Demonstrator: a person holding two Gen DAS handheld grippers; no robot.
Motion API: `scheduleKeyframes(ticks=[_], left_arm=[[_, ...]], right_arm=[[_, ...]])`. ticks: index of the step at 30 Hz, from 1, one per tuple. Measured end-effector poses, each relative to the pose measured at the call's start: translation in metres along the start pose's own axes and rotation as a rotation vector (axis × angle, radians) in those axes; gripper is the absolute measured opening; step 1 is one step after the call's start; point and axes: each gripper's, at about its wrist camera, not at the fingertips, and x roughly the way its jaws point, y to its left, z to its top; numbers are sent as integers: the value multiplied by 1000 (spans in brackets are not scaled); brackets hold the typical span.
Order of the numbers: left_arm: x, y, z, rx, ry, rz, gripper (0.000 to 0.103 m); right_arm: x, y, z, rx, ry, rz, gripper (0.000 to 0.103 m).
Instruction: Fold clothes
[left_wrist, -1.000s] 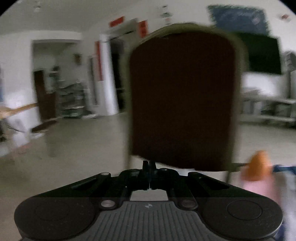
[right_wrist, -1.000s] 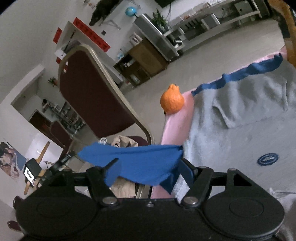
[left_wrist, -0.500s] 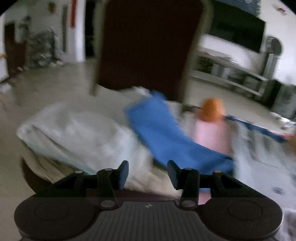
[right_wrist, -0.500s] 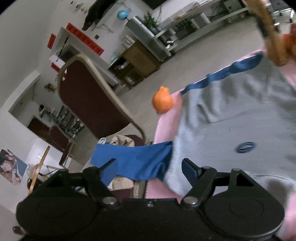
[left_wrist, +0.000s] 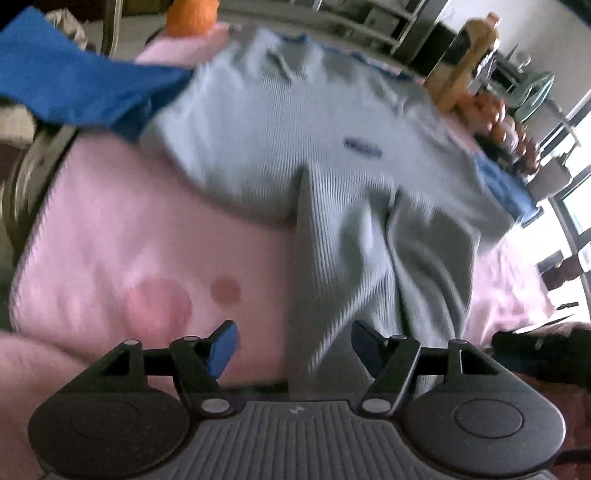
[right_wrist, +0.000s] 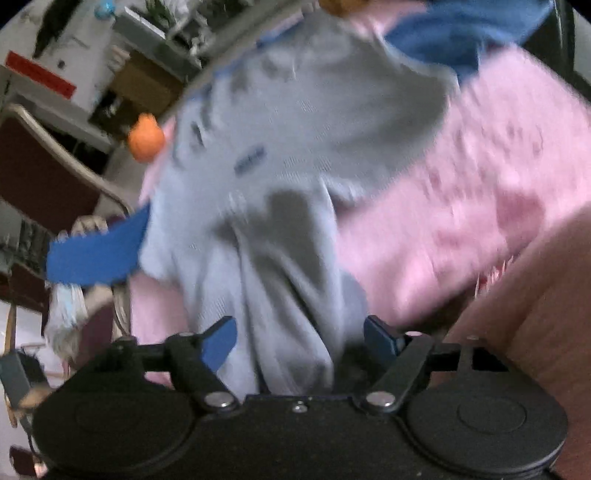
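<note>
Both cameras are now looking down on the grey shirt (left_wrist: 280, 122), where a second ago the left one was facing a chair back. Ahead of the left gripper (left_wrist: 293, 341), whose fingers are standing apart and empty, the shirt is lying spread on the pink cover (left_wrist: 122, 229), its hem bunching just forward. The right gripper (right_wrist: 300, 339) is also standing wide apart, with a gathered fold sitting between the fingers but not pinched. Likely next is seizing the hem: each side should be closing on one layer edge, well apart, pulling evenly.
</note>
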Motion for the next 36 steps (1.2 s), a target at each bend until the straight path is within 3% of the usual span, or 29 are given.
scheduleKeyframes(ticks=[4, 8, 10, 14, 17, 18, 19, 20, 21, 22, 28, 33, 35, 36], left_arm=[[4, 1, -12, -7, 27, 27, 62], [9, -4, -13, 61, 17, 69, 62], [9, -9, -15, 105, 4, 81, 62], [10, -13, -17, 166, -28, 71, 62], [14, -23, -18, 225, -58, 70, 47], [14, -26, -19, 246, -69, 71, 32], [14, -28, -20, 262, -76, 67, 10], [14, -29, -21, 272, -81, 58, 2], [11, -30, -22, 272, -85, 43, 1], [7, -31, -23, 278, -91, 39, 1], [-10, -39, -43, 280, 20, -25, 0], [13, -27, -46, 213, 162, 54, 0], [17, -19, -44, 173, 177, 72, 0], [14, -15, -43, 152, 168, 68, 5]], right_arm=[[19, -8, -20, -37, 57, 32, 68], [36, -5, -25, -79, 102, 56, 70], [40, -1, -26, -98, 114, 63, 78], [47, 3, -25, -138, 85, 52, 84], [52, 3, -27, -168, 63, 39, 82], [54, 3, -27, -182, 57, 36, 73], [55, 6, -28, -204, 57, 33, 51], [56, 9, -29, -229, 58, 31, 36], [56, 12, -31, -256, 58, 26, 20], [53, 16, -33, -285, 49, 9, 14], [10, 31, -54, -399, 41, -67, 12], [0, 17, -57, -345, 113, -106, 12], [10, 12, -56, -326, 135, -100, 13], [15, 10, -56, -319, 146, -92, 19]])
